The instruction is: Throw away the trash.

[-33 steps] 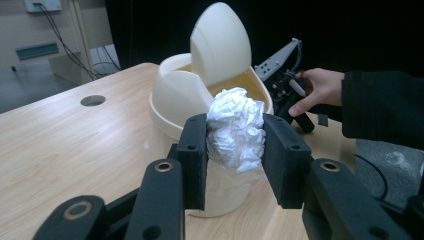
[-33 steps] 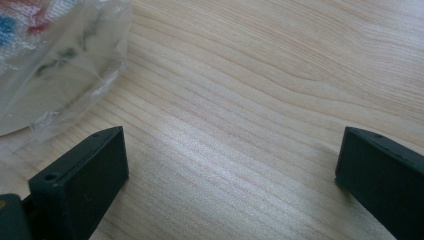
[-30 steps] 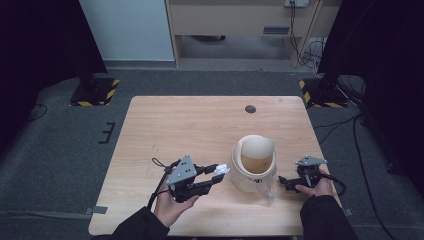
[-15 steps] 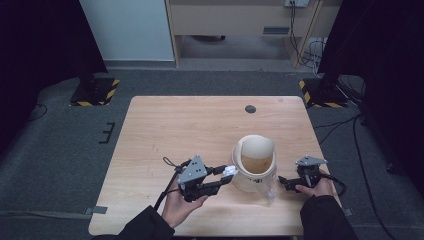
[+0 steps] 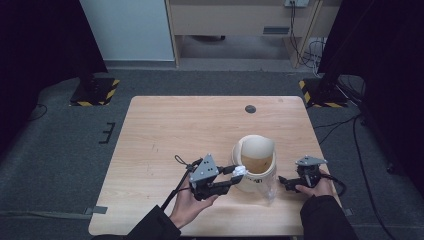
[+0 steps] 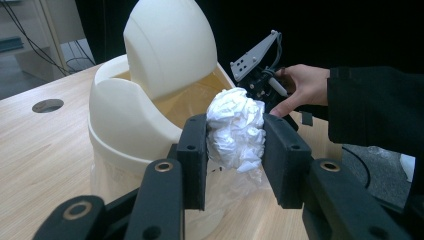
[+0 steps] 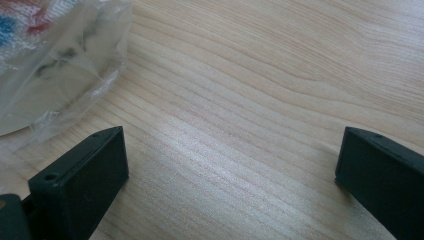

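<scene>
A cream desktop bin (image 5: 255,162) with a tipped swing lid stands on the wooden table (image 5: 190,125), lined with a clear plastic bag (image 7: 55,65). My left gripper (image 5: 234,176) is shut on a crumpled white paper ball (image 6: 235,127), held just at the bin's left rim (image 6: 150,145). In the left gripper view the ball sits squeezed between both black pads, with the bin's open mouth right behind it. To the right of the bin my right gripper (image 5: 286,182) rests low over the table, its jaws wide open with bare wood between them (image 7: 230,165).
A dark round hole (image 5: 250,109) marks the table's far side. Yellow-black striped stand bases (image 5: 95,92) sit on the floor beyond the table's left and right corners. A cable trails from the left gripper across the near table edge.
My left gripper has carried the paper ball rightward, up to the bin's rim. The right gripper has stayed put.
</scene>
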The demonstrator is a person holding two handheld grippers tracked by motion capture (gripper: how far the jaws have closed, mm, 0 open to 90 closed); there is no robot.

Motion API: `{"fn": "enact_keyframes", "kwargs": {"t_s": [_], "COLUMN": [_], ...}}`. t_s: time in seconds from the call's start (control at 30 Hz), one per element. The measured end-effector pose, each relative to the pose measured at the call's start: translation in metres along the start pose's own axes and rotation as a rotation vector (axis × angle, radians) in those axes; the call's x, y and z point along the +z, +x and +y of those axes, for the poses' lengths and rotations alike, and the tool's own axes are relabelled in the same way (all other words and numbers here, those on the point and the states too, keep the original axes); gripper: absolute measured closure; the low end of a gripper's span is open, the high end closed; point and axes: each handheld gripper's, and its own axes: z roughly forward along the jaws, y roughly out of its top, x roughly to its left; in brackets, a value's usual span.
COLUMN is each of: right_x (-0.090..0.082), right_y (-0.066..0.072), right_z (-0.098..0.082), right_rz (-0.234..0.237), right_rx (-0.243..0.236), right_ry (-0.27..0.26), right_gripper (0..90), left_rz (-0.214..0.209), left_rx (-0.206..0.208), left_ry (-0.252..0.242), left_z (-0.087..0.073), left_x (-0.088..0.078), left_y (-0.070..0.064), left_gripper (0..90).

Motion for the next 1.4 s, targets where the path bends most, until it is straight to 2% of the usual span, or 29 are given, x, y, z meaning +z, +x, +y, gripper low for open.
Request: {"fn": "enact_keyframes", "kwargs": {"t_s": [0.83, 1.4], "right_x": [0.0, 0.0], "right_y": [0.0, 0.0], "right_z": [0.0, 0.0], "right_rz": [0.0, 0.0], "right_rx": [-0.002, -0.004], "right_ry": [0.0, -0.002], "right_gripper": [0.7, 0.7], "left_rz": [-0.017, -0.003], "left_rx": [0.011, 0.0], "left_ry": [0.023, 0.04], "left_z": [0.01, 0.011], "left_x": [0.035, 0.052], "left_y": [-0.005, -0.003], "left_gripper": [63.8, 63.8]}}
